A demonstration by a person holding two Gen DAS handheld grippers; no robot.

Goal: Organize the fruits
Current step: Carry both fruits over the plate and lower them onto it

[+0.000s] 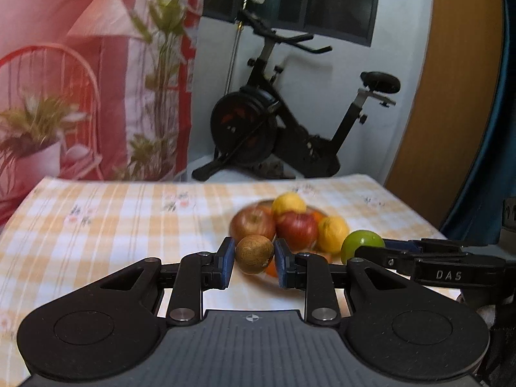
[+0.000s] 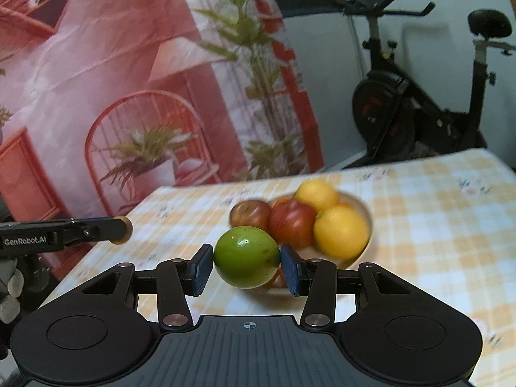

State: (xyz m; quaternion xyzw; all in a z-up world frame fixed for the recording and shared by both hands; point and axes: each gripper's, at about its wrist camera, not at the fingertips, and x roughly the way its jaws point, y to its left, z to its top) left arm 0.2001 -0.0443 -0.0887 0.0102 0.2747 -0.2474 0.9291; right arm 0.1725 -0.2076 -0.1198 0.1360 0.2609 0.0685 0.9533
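My left gripper (image 1: 254, 256) is shut on a small brown fruit (image 1: 254, 254), held above the near side of the bowl. My right gripper (image 2: 247, 262) is shut on a green fruit (image 2: 246, 256), which also shows in the left wrist view as the green fruit (image 1: 361, 244) at the tip of the right gripper (image 1: 371, 248). Behind both, a white bowl (image 2: 366, 213) on the table holds two red apples (image 2: 292, 224) and two yellow citrus fruits (image 2: 340, 230). The same bowl fruits, the apples (image 1: 253, 224) and citrus (image 1: 332, 233), appear in the left wrist view.
The table carries a yellow checked cloth (image 1: 113, 225) with bare room left of the bowl. A black exercise bike (image 1: 274, 122) stands beyond the far edge. A red patterned backdrop (image 2: 129, 96) hangs on the left. The left gripper (image 2: 122, 229) shows edge-on at the left.
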